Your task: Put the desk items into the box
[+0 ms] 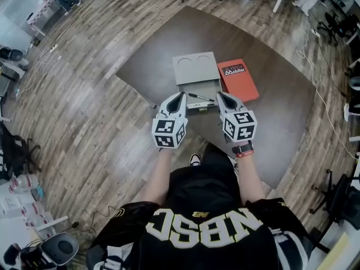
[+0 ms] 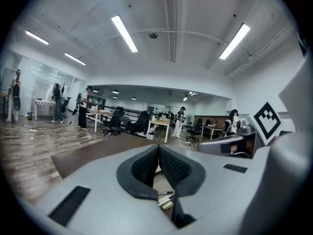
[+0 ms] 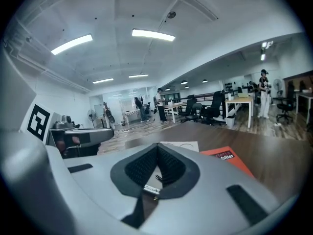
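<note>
Blocking the box (image 1: 196,86) front: left gripper (image 1: 179,98), right gripper (image 1: 222,98), apparently empty.

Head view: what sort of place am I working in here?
Most likely an open-plan office or lab: rows of desks with wheeled office chairs, long ceiling strip lights, and wood-plank flooring around the dark table.
</note>
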A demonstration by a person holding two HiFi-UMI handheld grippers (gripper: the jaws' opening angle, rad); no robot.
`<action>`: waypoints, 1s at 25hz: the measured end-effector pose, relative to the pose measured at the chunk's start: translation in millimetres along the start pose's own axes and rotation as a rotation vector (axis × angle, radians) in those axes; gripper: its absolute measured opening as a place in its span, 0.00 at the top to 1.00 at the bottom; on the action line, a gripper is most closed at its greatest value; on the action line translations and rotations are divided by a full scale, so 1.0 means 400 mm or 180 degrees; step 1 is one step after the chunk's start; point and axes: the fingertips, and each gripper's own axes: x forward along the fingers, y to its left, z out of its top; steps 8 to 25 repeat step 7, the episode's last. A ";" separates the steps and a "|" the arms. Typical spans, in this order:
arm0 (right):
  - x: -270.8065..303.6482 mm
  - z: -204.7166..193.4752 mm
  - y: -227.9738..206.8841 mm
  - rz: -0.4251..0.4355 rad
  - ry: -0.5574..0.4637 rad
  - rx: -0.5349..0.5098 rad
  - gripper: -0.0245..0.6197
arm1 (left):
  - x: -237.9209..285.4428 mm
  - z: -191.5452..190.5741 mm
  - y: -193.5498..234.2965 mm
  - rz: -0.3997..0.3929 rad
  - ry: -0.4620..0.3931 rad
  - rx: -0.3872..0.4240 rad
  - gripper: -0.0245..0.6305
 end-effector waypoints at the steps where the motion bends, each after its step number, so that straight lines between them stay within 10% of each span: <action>1: 0.007 -0.002 0.001 0.0015 0.0026 -0.0009 0.95 | 0.002 -0.008 0.005 0.0013 0.0027 -0.0012 0.94; 25: 0.079 -0.012 0.005 0.0055 0.0143 -0.0056 0.95 | 0.024 -0.041 0.079 0.0061 0.0137 -0.0119 0.94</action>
